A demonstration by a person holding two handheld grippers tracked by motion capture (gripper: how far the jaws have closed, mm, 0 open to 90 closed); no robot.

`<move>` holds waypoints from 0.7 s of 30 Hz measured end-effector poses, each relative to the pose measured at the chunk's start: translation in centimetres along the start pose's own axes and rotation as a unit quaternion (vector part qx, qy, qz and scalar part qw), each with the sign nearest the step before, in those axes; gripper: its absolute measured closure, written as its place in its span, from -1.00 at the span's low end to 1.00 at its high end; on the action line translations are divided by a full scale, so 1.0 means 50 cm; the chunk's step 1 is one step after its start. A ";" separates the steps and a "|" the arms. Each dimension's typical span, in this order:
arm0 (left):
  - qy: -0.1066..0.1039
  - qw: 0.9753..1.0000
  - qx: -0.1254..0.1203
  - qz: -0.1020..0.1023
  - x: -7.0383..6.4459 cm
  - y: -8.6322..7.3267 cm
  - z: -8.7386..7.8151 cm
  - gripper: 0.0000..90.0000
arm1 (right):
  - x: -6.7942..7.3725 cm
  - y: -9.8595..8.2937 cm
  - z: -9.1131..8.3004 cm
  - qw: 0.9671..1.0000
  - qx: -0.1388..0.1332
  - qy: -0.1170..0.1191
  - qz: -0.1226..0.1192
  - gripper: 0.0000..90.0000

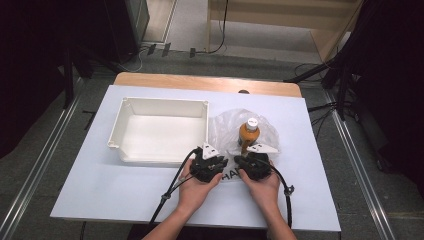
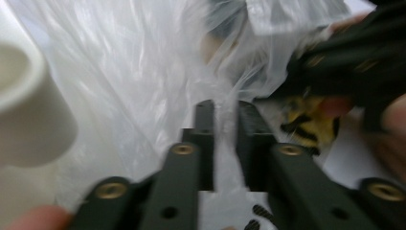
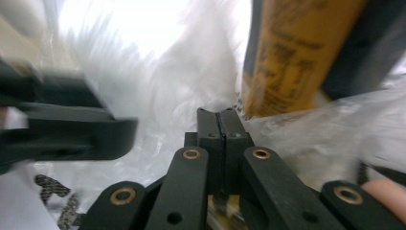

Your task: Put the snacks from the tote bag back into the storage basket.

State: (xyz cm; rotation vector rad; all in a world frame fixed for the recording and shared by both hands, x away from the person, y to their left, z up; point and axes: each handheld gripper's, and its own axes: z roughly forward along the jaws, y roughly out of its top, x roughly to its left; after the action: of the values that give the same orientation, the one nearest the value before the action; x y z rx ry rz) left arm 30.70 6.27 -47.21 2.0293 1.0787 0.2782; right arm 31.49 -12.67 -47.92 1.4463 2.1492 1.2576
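Observation:
A clear plastic bag (image 1: 222,127) lies on the white table (image 1: 100,185), right of a white bin (image 1: 150,156). An orange bottle (image 1: 249,132) with a white cap stands upright inside the bag. Both grippers meet at the bag's near edge. My left gripper (image 1: 220,162) (image 2: 224,108) has its jaws nearly together with film bunched between them. My right gripper (image 1: 239,161) (image 3: 219,114) has its jaws pressed together at the film, just in front of the bottle (image 3: 292,52). The bottle's yellow label (image 2: 306,122) shows through the film below the right gripper's black body (image 2: 344,52).
The bin is empty, and its rounded corner (image 2: 28,110) sits close to the left of my left gripper. The table's wooden far edge (image 1: 207,82) shows beyond the white cover. Cables trail from both grippers toward the near table edge.

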 end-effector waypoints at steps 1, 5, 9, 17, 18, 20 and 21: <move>-0.002 1.000 0.007 -0.004 0.003 -0.001 0.003 0.95 | 0.000 0.000 -0.008 1.000 -0.012 -0.002 0.001 1.00; 0.000 1.000 0.024 -0.013 0.007 -0.001 0.009 1.00 | 0.007 0.003 -0.055 0.998 -0.068 -0.010 -0.010 1.00; 0.007 1.000 0.020 -0.004 0.001 -0.002 0.010 1.00 | 0.036 0.027 -0.113 0.987 -0.154 0.006 -0.039 1.00; -0.005 1.000 0.013 0.003 0.000 -0.006 0.004 0.95 | 0.057 0.020 -0.028 0.996 -0.071 0.008 -0.046 1.00; -0.010 1.000 0.007 0.002 0.001 -0.007 0.001 0.90 | 0.054 0.016 -0.019 0.997 -0.058 0.002 -0.045 1.00; -0.015 1.000 -0.004 0.001 0.003 -0.009 -0.006 0.76 | 0.047 0.012 -0.005 0.999 -0.036 -0.004 -0.037 1.00; -0.019 1.000 -0.011 -0.001 0.005 -0.010 -0.011 0.69 | 0.044 0.009 0.000 0.999 -0.028 -0.006 -0.035 1.00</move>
State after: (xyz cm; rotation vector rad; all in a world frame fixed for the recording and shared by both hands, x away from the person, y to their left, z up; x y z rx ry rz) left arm 30.25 6.90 -47.27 2.0065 1.0502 0.2496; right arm 30.73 -10.72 -47.02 1.3419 2.1207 1.2701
